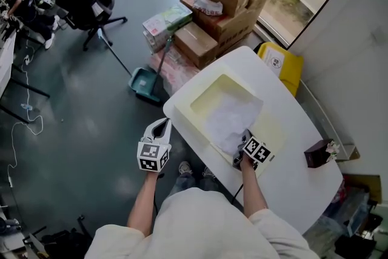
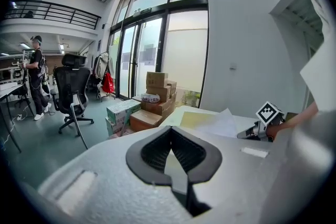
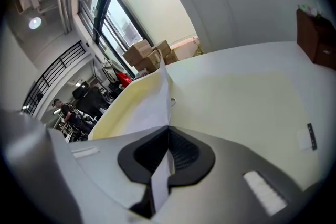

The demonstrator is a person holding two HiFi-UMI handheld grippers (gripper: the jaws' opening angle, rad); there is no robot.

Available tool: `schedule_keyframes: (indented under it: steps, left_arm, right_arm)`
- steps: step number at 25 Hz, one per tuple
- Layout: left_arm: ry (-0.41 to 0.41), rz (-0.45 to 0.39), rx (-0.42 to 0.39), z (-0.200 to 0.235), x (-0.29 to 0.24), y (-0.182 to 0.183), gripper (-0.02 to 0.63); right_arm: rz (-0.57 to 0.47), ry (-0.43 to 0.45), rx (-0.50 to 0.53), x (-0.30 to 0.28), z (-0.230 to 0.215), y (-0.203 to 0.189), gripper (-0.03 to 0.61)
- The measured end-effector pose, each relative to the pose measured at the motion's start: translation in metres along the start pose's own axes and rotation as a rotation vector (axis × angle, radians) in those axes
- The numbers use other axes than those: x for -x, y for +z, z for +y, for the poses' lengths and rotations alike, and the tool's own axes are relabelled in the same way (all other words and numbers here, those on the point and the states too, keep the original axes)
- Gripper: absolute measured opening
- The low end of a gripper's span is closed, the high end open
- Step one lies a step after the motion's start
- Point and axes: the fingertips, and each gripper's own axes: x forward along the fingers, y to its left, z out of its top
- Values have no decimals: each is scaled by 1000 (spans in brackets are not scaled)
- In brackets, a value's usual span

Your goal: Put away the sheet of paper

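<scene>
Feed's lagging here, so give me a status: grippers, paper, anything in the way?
Right gripper shut on the sheet of paper. Left gripper shut, empty, off the table. Sheet lies over the yellow tray. Nothing in the way.

A white, slightly crumpled sheet of paper [image 1: 230, 121] is being shown just right of the centre of the head view. It is lying over the lower right part of a pale yellow tray [image 1: 206, 97] on the white table [image 1: 291, 173]. Its near corner is being pinched between the closed jaws of the right tool [image 1: 242, 150]. In the right gripper view, the sheet is being held on edge, running from the jaws toward the upper left.
</scene>
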Motion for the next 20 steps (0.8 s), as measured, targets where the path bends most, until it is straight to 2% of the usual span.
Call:
schedule_keyframes:
  steps: [7,20]
  left_arm:
    - [-9,-3,-7,-2,-3,2,5]
    - [33,0,1,18,14,-1,5]
  right_arm:
    - [-4,-6,-41,6,-12,-3,3]
    - [43,91,17,-36,48,-4,3]
